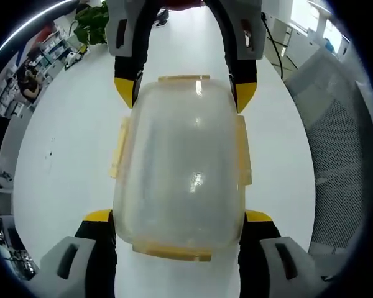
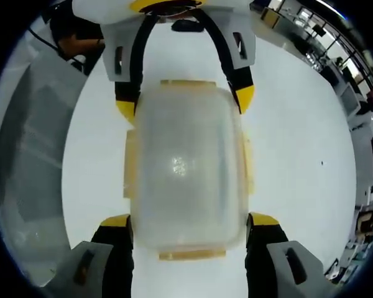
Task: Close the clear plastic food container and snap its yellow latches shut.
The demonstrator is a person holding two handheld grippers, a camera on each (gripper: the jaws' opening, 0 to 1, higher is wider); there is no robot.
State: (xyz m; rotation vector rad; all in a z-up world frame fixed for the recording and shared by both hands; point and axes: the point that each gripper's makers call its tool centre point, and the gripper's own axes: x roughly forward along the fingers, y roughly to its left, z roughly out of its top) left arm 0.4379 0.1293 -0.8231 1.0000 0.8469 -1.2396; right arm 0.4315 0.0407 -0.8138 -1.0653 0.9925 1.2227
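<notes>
Left gripper view shows the clear plastic food container with yellow latches (image 1: 180, 174) lying lengthwise on the white table (image 1: 68, 143), its near end hugged by the wide-spread left gripper (image 1: 179, 217), its far end by the equally spread right gripper (image 1: 185, 90).

White table (image 1: 62, 149), mesh chair (image 1: 339, 155) beside, shelves (image 1: 46, 46) & bright windows (image 1: 308, 12) behind.
</notes>
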